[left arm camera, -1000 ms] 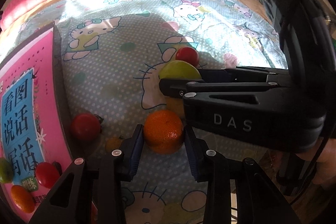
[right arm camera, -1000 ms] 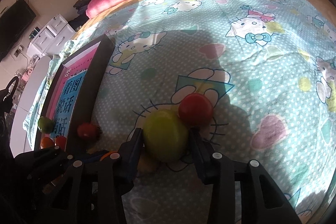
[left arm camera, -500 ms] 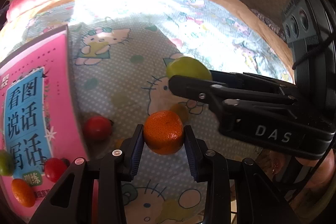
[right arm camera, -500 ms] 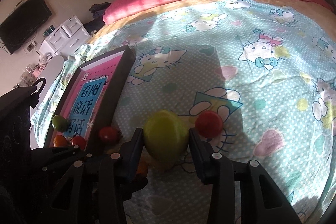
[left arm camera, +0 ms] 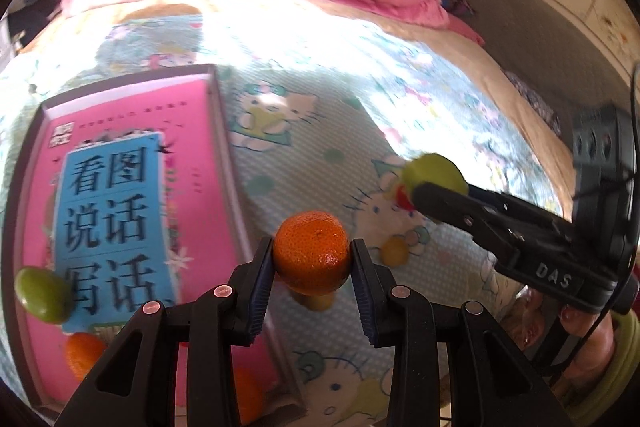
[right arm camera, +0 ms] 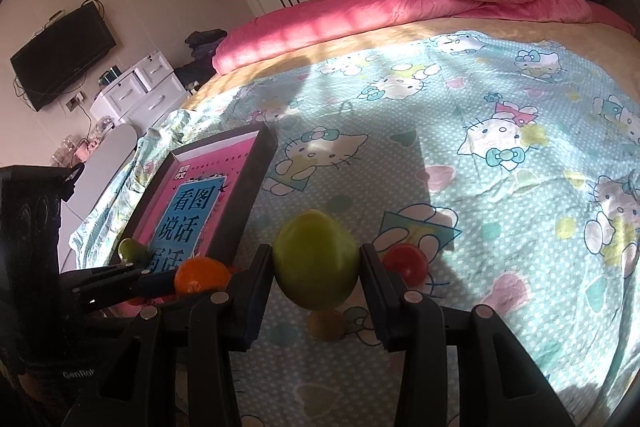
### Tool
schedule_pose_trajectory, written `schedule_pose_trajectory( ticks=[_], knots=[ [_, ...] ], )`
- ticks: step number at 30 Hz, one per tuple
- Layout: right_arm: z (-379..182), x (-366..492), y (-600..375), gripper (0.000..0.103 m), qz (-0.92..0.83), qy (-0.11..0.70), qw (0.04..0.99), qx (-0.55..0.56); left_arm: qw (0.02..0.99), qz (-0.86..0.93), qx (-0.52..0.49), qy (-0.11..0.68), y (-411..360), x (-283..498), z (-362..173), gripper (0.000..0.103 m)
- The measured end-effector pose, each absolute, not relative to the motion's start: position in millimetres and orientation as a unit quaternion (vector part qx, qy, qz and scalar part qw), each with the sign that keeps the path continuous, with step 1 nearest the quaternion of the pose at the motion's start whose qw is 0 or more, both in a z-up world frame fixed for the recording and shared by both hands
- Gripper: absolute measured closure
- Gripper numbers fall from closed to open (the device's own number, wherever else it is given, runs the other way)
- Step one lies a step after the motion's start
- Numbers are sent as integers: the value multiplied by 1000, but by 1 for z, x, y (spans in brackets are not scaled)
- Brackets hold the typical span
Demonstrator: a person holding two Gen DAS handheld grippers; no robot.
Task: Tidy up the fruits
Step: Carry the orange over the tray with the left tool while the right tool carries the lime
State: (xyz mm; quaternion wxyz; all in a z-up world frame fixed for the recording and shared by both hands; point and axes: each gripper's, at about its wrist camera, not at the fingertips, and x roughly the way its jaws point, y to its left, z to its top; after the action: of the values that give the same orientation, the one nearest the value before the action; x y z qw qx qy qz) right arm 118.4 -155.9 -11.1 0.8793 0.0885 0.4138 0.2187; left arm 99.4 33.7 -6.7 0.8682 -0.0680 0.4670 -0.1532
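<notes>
**Two fruits lifted, tray part-filled**

A bed (right arm camera: 460,163) under a cartoon-cat sheet carries a dark tray (right arm camera: 256,171) lined with a pink book, near its left edge. The left hand-held gripper (left arm camera: 312,259) pinches a mandarin (left arm camera: 312,253); the right hand-held gripper (right arm camera: 316,259) pinches a green fruit (right arm camera: 316,259). Both hang above the sheet beside the tray. The tray already holds a lime-green fruit (left arm camera: 42,295) and small orange ones. A tomato (right arm camera: 406,263) and a small yellowish fruit (left arm camera: 394,251) remain on the sheet, so sorting looks roughly midway.

Dimpled orange (left arm camera: 311,253) peel (glossy); bedsheet (right arm camera: 460,163) cloth matt.
</notes>
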Motion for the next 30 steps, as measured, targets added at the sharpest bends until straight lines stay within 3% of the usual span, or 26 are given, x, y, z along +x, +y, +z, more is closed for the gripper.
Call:
schedule_pose_trajectory(
  ticks=[30],
  knots=[
    [-1,84,-72,59,339,377,862,17,891,-20,-122,437,161,93,4,64]
  ],
)
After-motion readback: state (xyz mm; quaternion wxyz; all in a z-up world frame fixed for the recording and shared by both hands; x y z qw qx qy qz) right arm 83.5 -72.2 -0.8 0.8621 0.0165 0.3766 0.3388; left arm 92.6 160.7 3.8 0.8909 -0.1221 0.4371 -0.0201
